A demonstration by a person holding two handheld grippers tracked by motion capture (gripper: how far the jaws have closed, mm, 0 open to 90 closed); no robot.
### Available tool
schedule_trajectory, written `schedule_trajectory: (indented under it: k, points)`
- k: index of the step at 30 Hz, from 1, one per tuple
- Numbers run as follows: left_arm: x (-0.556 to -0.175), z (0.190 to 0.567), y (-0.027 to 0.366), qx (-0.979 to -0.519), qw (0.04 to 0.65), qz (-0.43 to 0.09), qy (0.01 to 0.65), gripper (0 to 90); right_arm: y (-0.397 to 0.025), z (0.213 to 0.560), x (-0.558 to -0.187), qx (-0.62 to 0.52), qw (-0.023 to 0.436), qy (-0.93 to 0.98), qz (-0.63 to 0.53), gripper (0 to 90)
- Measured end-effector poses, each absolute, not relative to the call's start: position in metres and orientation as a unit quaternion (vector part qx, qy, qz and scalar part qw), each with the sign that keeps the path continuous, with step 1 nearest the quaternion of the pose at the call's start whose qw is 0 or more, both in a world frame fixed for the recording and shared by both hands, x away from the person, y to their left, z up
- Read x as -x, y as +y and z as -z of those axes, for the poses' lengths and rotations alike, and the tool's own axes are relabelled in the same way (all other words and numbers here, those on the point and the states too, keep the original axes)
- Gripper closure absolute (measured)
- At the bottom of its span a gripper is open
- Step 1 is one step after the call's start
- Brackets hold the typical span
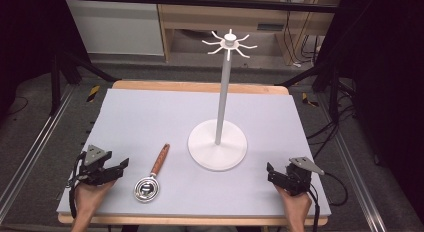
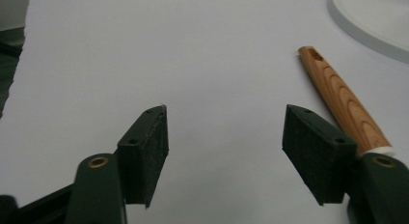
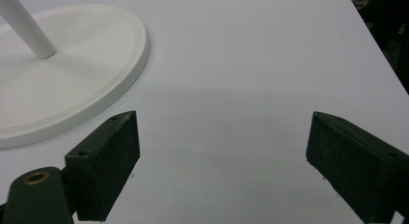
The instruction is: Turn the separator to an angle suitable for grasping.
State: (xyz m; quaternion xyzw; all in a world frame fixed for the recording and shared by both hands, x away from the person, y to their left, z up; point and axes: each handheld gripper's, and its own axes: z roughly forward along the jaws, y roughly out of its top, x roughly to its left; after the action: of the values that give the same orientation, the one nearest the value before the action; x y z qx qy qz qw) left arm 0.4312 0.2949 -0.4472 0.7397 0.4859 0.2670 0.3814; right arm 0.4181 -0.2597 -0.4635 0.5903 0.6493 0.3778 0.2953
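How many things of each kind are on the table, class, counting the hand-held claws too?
Utensil with wooden handle: 1
White hook stand: 1
Hand-held claws: 2, the left claw and the right claw, both open
Total: 4

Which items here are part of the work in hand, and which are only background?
In play:
- strainer with wooden handle, lying near the left tool
- white hook stand
- right tool, jaws open, holding nothing

Background:
- wooden shelving behind the table
- cables on the floor
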Motion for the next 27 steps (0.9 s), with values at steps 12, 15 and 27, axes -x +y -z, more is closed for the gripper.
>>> schedule_trajectory:
  k: [12, 15, 27]
  points:
    - [-0.427, 0.439, 0.272, -0.766, 0.374, -0.253, 0.457, 39.5, -0.26, 0.462, -0.417, -0.585, 0.299, 0.662, -0.361, 12.8]
    - [-0.428, 0.439, 0.266, -0.775, 0.368, -0.246, 0.45, 43.5, -0.257, 0.465, -0.418, -0.582, 0.298, 0.67, -0.352, 12.9]
    - [-0.431, 0.434, 0.242, -0.793, 0.362, -0.225, 0.435, 46.9, -0.251, 0.466, -0.419, -0.573, 0.3, 0.685, -0.336, 13.3]
